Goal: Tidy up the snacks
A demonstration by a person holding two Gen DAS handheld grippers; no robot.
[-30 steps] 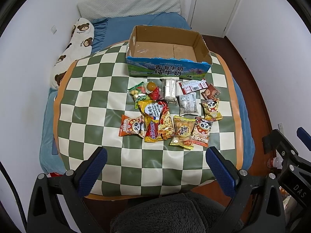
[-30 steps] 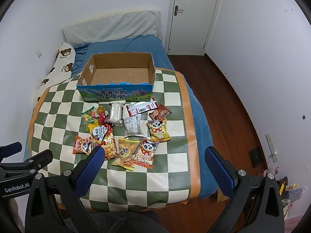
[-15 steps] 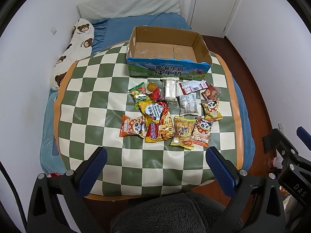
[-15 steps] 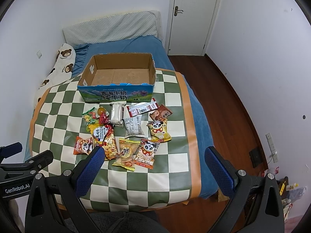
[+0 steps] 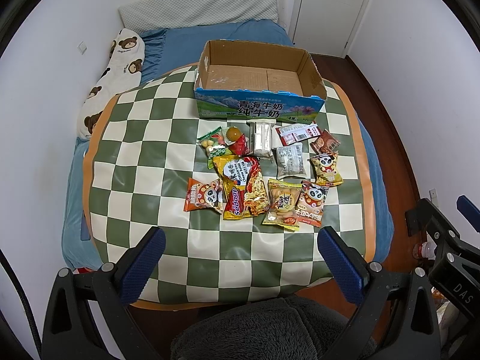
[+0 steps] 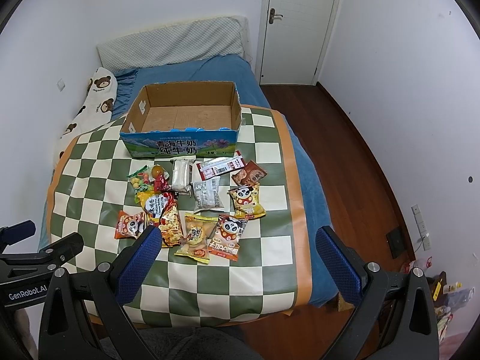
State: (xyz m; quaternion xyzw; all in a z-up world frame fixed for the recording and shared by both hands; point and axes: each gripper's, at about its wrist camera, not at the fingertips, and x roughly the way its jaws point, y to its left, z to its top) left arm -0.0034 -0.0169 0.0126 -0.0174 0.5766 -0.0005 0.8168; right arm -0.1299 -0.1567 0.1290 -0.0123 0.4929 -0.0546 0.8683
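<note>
Several snack packets lie in a loose cluster on the green-and-cream checkered mat (image 5: 144, 162) (image 6: 90, 174): a yellow-red noodle bag (image 5: 243, 187) (image 6: 163, 214), panda packets (image 5: 325, 168) (image 6: 246, 199), a white wafer pack (image 5: 261, 138) (image 6: 181, 174) and a grey packet (image 5: 290, 162) (image 6: 207, 196). Behind them stands an empty open cardboard box (image 5: 258, 90) (image 6: 183, 120) with a blue printed front. My left gripper (image 5: 241, 262) hangs open above the mat's near edge, holding nothing. My right gripper (image 6: 237, 259) is open too, its left finger overlapping the near-left packets in view.
The mat lies on a blue bed (image 6: 210, 69) with a bear-print pillow (image 5: 120, 69) at the left and a grey headboard cushion (image 6: 177, 45). A white door (image 6: 297, 21) and wood floor (image 6: 345, 156) lie to the right. Grey fuzzy fabric (image 5: 264, 330) fills the bottom.
Both views have shifted slightly, the right gripper edging forward and down toward the snacks. Nothing on the mat has moved, and both grippers stay open.
</note>
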